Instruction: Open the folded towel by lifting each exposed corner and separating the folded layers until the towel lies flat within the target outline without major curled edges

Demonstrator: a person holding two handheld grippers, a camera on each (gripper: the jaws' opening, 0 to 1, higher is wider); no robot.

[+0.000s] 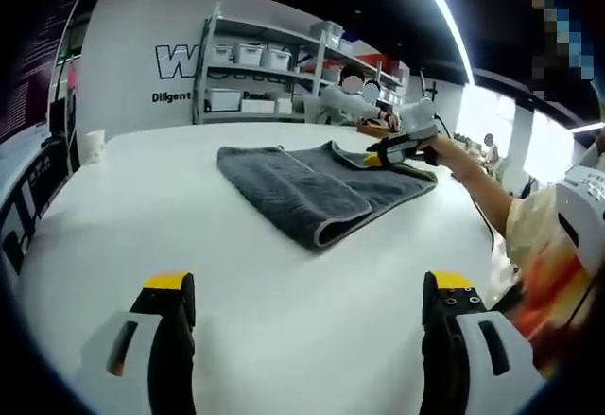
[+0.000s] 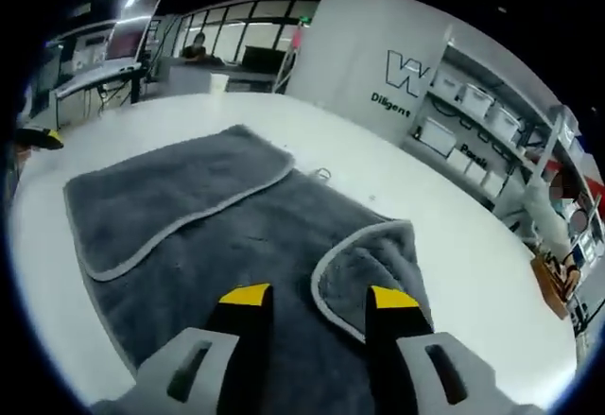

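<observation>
The towel (image 2: 227, 235) lies on the white worktop (image 1: 284, 283), partly folded. My right gripper (image 2: 317, 300) hovers over a turned-back corner (image 2: 369, 268), its fingers open a little and holding nothing. I should pinch just that top layer (not both) and peel it slowly outward. My left gripper (image 1: 317, 292) waits near me, fingers wide.
</observation>
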